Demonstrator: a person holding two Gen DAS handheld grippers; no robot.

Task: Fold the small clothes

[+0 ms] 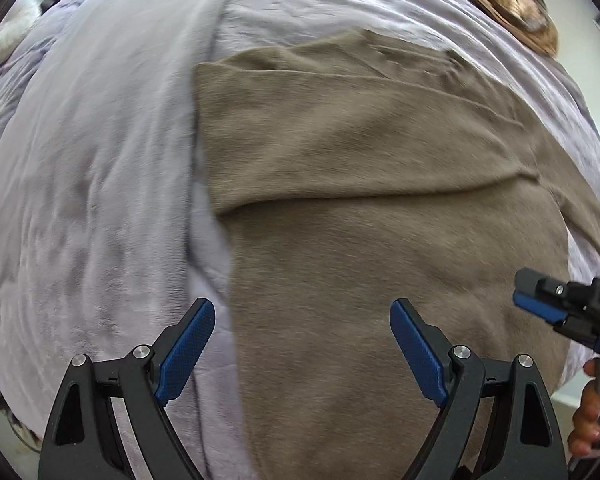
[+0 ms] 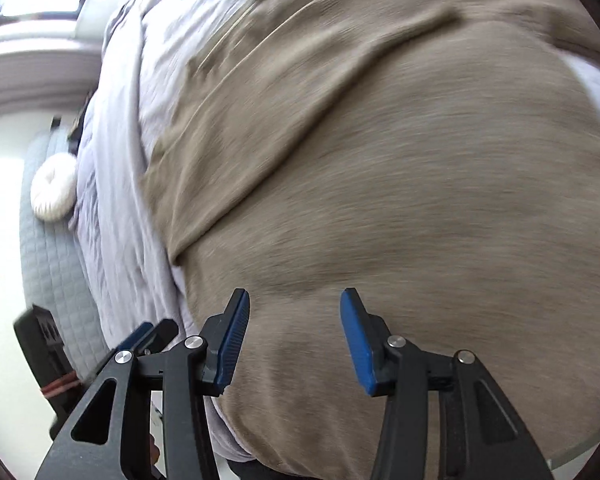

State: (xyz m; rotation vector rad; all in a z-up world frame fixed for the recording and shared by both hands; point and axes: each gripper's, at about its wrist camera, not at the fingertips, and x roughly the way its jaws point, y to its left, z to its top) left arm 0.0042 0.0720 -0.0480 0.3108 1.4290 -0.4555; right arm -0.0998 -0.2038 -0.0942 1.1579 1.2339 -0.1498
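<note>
A taupe-brown garment lies spread on a pale lilac bedcover, with one flap folded across its far part. My left gripper is open and empty, low over the garment's left edge. My right gripper is open and empty over the garment near its front edge. The right gripper also shows in the left wrist view at the right, held by a hand. The left gripper shows in the right wrist view at the lower left. Both views are motion-blurred.
A round white cushion lies on a grey quilted cover left of the bedcover. A brown patterned cloth lies at the far right of the bed. A dark object stands beside the bed.
</note>
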